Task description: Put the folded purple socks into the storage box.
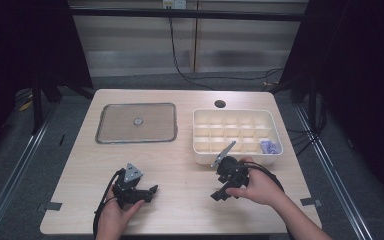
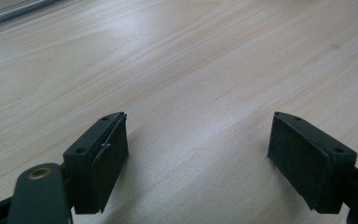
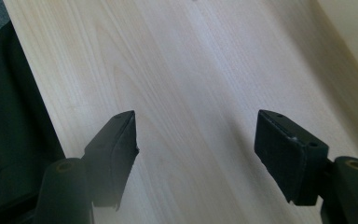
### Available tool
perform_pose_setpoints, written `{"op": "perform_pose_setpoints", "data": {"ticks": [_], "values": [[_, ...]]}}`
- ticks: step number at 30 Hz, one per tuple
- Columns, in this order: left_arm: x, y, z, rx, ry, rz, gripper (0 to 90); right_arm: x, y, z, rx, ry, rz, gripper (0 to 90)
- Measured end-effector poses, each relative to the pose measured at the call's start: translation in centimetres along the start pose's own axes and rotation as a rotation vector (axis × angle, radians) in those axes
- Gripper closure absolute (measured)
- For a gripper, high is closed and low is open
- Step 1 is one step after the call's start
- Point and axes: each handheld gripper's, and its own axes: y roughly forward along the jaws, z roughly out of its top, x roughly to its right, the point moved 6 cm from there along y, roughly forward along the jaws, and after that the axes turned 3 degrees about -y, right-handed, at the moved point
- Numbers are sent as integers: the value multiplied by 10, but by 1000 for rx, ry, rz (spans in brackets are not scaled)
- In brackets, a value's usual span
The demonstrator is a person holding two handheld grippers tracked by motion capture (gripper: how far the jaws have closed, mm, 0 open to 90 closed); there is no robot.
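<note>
Pale wood table, two open grippers resting low

Pale, fine-grained wood forms the table [image 1: 180,165], a rounded rectangle with a small dark round hole near its far edge. Two black hand-held grippers sit over its near part, well apart from each other.

The left gripper [image 1: 152,192] is at the near left, held by a hand [image 1: 116,212] coming in from the bottom edge; a grey three-cornered plate tops it. In the left gripper view [image 2: 198,149], its two blocky black jaws stand wide apart with bare wood between them and flat, matte pads facing inward.

The right gripper [image 1: 219,194] is at the near right, just in front of the box, gripped by the right hand [image 1: 257,186]. In the right gripper view [image 3: 196,144], its jaws are likewise spread, nothing between them, over wood near the table's edge.

A white plastic box [image 1: 200,150], rectangular and split into a grid of small square cells, lies at the far right. A small purple lump [image 1: 270,146] sits in its near right corner cell. To the left lies a flat, grey, metal-rimmed tray [image 1: 136,123] with rounded corners and a small round mark at its centre.
</note>
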Motion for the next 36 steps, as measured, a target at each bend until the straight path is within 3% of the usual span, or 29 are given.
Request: {"op": "perform_pose_setpoints", "data": {"ticks": [18,36], "values": [[0,0,0,1,0,0,195,-3,25,-5,58,-24,-4,290],[0,0,0,2,-4,1,195,-2,39,-17,138,-114,-48,254]]}}
